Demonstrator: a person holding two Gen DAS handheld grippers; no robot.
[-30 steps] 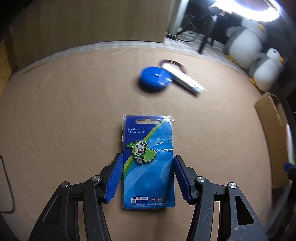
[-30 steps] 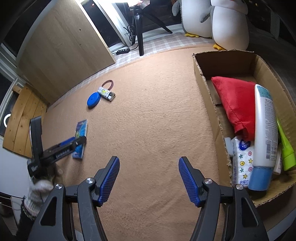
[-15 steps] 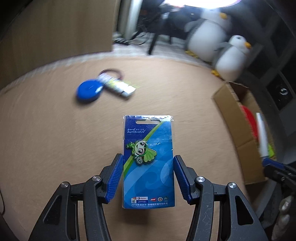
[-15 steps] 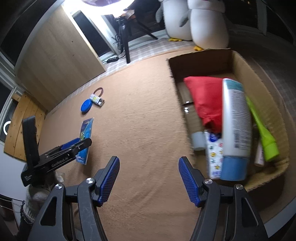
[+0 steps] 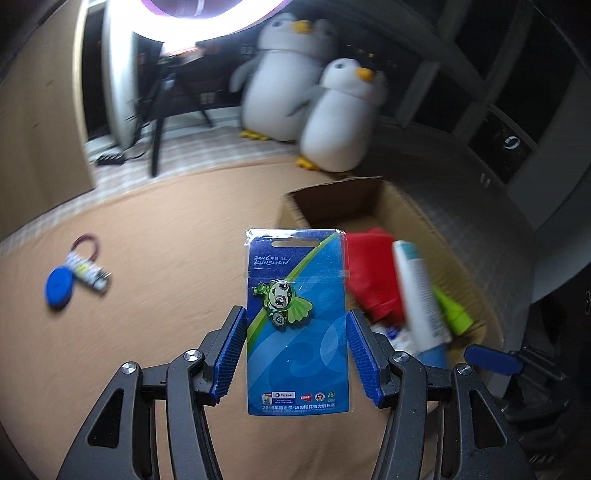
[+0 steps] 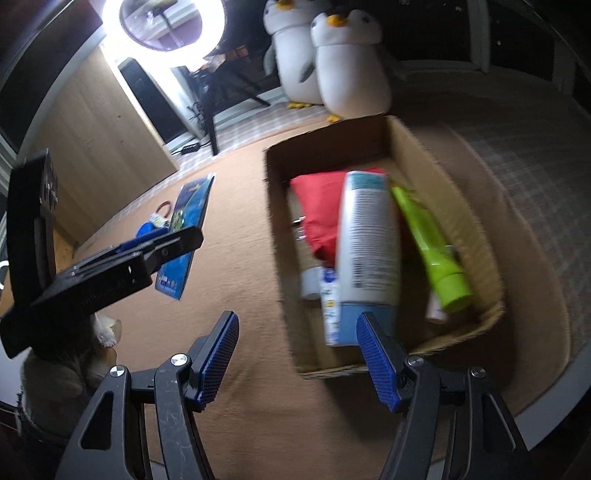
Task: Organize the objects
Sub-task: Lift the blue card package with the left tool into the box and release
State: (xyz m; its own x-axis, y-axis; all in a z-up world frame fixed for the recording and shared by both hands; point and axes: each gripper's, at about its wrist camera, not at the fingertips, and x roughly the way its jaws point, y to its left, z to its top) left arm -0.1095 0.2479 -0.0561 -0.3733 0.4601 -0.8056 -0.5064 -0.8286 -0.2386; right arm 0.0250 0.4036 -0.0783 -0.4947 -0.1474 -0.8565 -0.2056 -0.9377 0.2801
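Note:
My left gripper [image 5: 297,350] is shut on a blue pin card [image 5: 297,325] with a green mascot, its pads pressing the card's two long edges. The card hangs in the air over the tan carpet, just left of an open cardboard box [image 5: 332,199]. The right wrist view shows the same card [image 6: 186,225] lifted in the left gripper [image 6: 162,243], left of the box [image 6: 443,173]. My right gripper [image 6: 297,350] stands open and empty over the box's near corner. Inside lie a red pouch [image 6: 321,206], a white bottle [image 6: 369,240] and a green tube [image 6: 432,240].
A blue round tape measure [image 5: 59,286] and a small patterned tube on a cord [image 5: 88,271] lie on the carpet at the left. Two plush penguins [image 5: 314,92] stand behind the box. A ring light [image 6: 166,22] on a tripod and a wooden panel [image 6: 99,122] are farther back.
The left gripper has lifted the card and swung it right toward the box, so the tape measure slid to the left of view. The right gripper has shifted over the box's near edge.

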